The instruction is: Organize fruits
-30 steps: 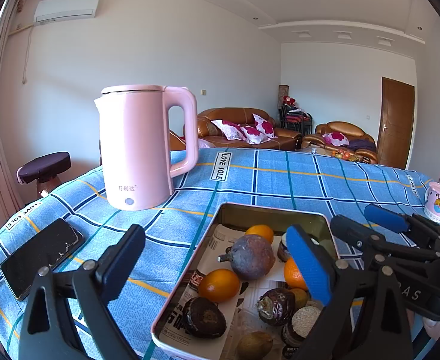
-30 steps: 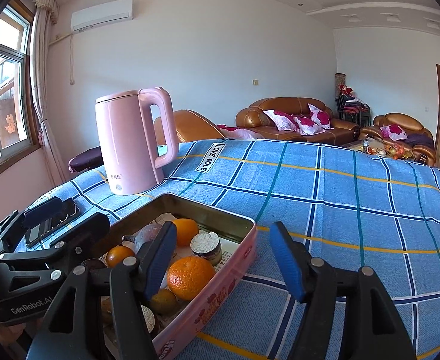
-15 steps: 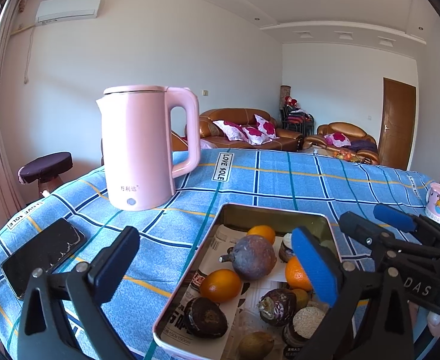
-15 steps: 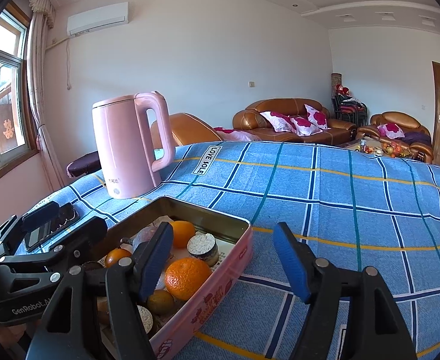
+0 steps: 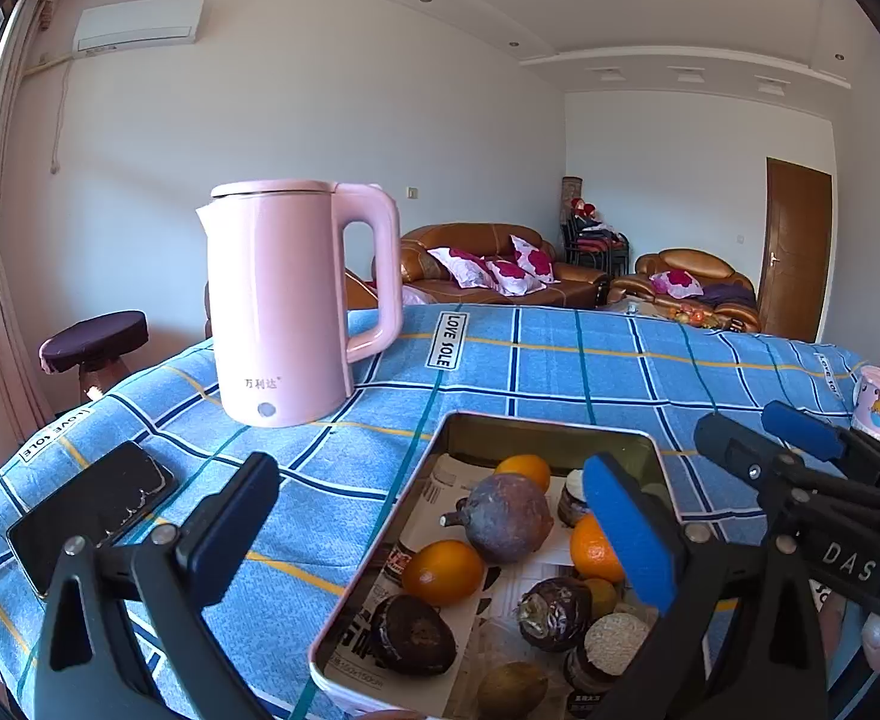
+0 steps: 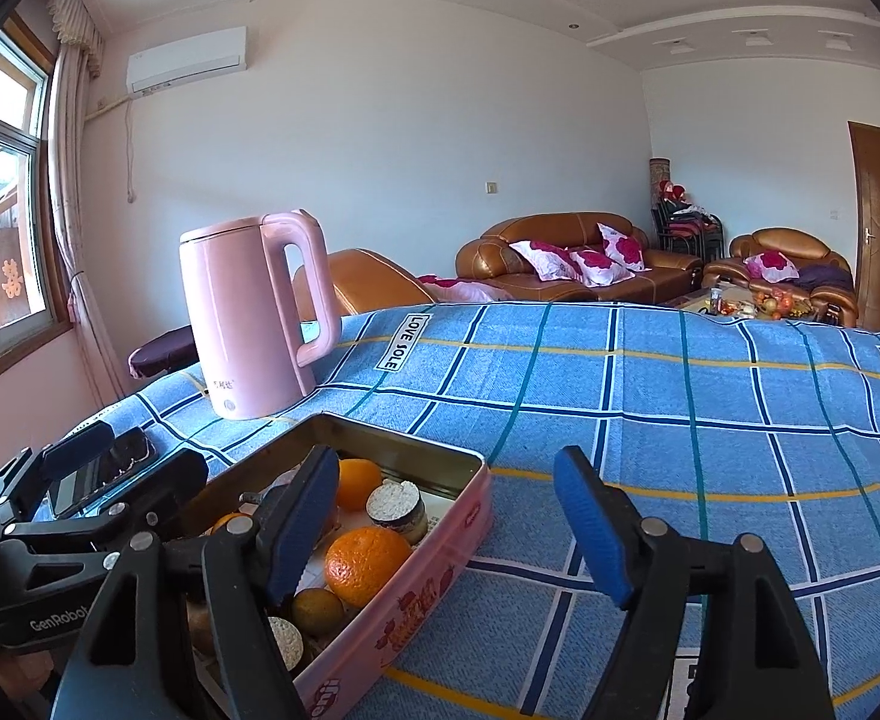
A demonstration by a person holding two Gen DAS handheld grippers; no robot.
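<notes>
A pink metal tin (image 5: 551, 423) lined with paper holds several fruits: oranges (image 5: 443, 570), a round purple fruit (image 5: 506, 516), dark wrinkled ones (image 5: 413, 633) and halved ones (image 5: 614, 636). My left gripper (image 5: 434, 531) hangs wide open over the tin's near left part, with nothing gripped. My right gripper (image 6: 446, 528) is over the tin's right wall (image 6: 440, 564), its jaws opening. One finger is above the fruit near an orange (image 6: 368, 564) and the other is above the cloth. Its pads touch nothing. Each gripper shows in the other's view: the right gripper (image 5: 767, 438) and the left gripper (image 6: 122, 468).
A pink kettle (image 5: 284, 306) stands on the blue checked tablecloth (image 5: 560, 360) behind the tin to the left. A black phone (image 5: 92, 510) lies at the left edge. A small printed mug (image 5: 878, 402) sits far right. A stool (image 5: 92, 348) and sofas stand beyond the table.
Both grippers' jaws have spread wider, the right more than the left. The tin and fruits lie as before.
</notes>
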